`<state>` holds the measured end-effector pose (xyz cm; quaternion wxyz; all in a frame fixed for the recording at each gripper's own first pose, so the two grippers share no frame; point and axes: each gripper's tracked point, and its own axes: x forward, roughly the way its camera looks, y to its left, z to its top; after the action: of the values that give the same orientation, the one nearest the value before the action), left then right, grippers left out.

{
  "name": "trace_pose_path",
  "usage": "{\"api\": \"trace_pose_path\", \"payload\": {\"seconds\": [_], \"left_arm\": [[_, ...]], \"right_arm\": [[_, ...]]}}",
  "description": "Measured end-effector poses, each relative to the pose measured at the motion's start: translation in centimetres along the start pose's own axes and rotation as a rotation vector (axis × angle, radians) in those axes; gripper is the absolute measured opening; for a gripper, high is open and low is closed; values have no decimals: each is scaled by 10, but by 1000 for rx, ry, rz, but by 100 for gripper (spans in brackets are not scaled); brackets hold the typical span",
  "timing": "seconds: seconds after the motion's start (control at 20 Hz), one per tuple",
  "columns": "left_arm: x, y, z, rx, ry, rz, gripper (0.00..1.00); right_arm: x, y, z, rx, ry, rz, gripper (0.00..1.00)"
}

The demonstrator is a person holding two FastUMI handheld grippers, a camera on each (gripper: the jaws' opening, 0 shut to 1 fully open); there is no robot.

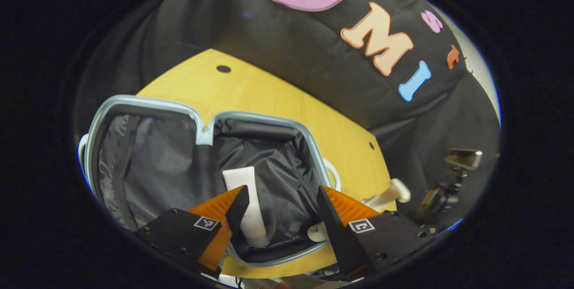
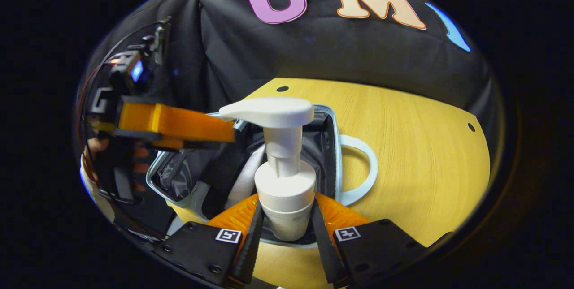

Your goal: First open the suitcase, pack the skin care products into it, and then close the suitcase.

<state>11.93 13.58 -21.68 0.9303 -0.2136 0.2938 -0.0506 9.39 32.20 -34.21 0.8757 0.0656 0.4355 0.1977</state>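
Suitcase (image 1: 148, 163): lies open on the table (image 1: 269, 96), centre-left of the left gripper view.
Tube (image 1: 248, 199): inside it.
Left gripper (image 1: 280, 210): jaws spread, empty.
Right gripper (image 2: 284, 224): pinching the pump bottle (image 2: 283, 181), frame centre.
Advice: lower the bottle beside the tube, then release.

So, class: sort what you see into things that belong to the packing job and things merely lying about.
Job: suitcase, open; tube inside it; pump bottle held in right tongs; left tongs, open.

Lying about: table; clamp stand.
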Motion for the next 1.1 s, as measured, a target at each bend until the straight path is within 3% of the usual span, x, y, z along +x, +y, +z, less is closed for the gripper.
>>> {"api": "trace_pose_path", "payload": {"seconds": [0.05, 0.25, 0.5, 0.65, 0.8, 0.95, 1.1], "left_arm": [[-13, 4, 8, -5, -30, 1, 89], [-71, 36, 37, -65, -163, 35, 89], [-140, 128, 45, -229, -299, 185, 89], [-171, 190, 39, -299, -357, 321, 88], [-190, 240, 34, -340, -392, 415, 88], [-199, 289, 18, -373, -361, 509, 89], [-180, 321, 2, -420, -302, 514, 89]], "right_arm": [[5, 0, -3, 2, 14, -6, 60], [19, 0, -14, 25, 53, -29, 60], [29, -3, -15, 52, 55, -34, 58], [18, -1, -4, 67, 16, -12, 70], [-4, -3, 14, 93, -76, -4, 99], [-42, -15, 39, 129, -194, -20, 95], [-83, -37, 49, 133, -259, -80, 98]]}}
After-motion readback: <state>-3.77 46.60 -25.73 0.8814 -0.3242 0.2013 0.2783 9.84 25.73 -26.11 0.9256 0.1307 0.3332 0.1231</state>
